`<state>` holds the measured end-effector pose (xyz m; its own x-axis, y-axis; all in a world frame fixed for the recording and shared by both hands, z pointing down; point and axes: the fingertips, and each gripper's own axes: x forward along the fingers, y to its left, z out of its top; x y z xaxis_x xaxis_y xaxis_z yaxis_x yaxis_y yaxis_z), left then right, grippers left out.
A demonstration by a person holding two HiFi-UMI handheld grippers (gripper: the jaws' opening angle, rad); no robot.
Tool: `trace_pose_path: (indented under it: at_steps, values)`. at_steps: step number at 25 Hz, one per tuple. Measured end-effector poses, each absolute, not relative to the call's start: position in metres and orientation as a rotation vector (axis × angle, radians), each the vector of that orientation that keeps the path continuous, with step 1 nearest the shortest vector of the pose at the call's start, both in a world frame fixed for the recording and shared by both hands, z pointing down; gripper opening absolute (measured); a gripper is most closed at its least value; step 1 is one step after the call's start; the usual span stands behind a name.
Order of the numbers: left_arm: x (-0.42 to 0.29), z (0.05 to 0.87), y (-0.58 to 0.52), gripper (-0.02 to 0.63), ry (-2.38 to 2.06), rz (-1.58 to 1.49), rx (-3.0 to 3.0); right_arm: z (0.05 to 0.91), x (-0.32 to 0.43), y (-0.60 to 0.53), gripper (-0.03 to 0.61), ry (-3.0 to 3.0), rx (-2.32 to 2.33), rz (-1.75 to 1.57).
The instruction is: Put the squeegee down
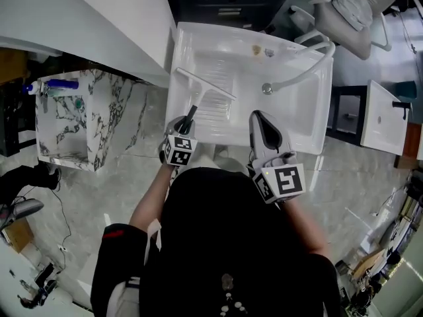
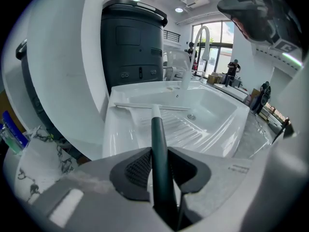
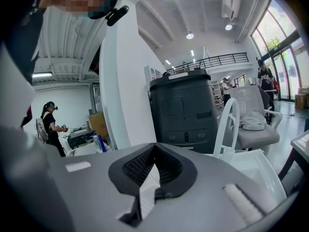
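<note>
The squeegee [image 1: 196,101] has a dark handle, a white neck and a long white blade. Its blade rests across the ribbed drainboard of the white sink [image 1: 313,139]. My left gripper [image 1: 187,125] is shut on the dark handle at the sink's near left edge. In the left gripper view the squeegee [image 2: 156,127] runs straight out from between the pads of the left gripper [image 2: 157,152] down to the sink [image 2: 219,111]. My right gripper [image 1: 262,119] hovers over the sink's near edge, shut and empty. The right gripper [image 3: 155,147] view shows its tips meeting with nothing in them.
A white hose faucet [image 1: 310,70] curves over the basin, with the drain [image 1: 267,88] below it. A marble-patterned cabinet [image 1: 99,121] with bottles stands at left, a white wall panel [image 1: 106,18] behind it. A chair [image 1: 347,12] and a dark bin [image 2: 130,37] stand beyond the sink.
</note>
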<state>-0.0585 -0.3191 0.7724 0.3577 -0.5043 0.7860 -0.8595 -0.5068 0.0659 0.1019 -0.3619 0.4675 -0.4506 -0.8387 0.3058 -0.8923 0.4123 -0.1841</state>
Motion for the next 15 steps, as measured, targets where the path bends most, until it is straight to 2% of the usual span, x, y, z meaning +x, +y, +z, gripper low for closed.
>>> trace_pose_path:
  at_steps: [15]
  values:
    - [-0.066,0.784,-0.316,0.104,-1.168,1.148,2.168,0.466,0.095,-0.366,0.002,-2.477,1.592,0.472]
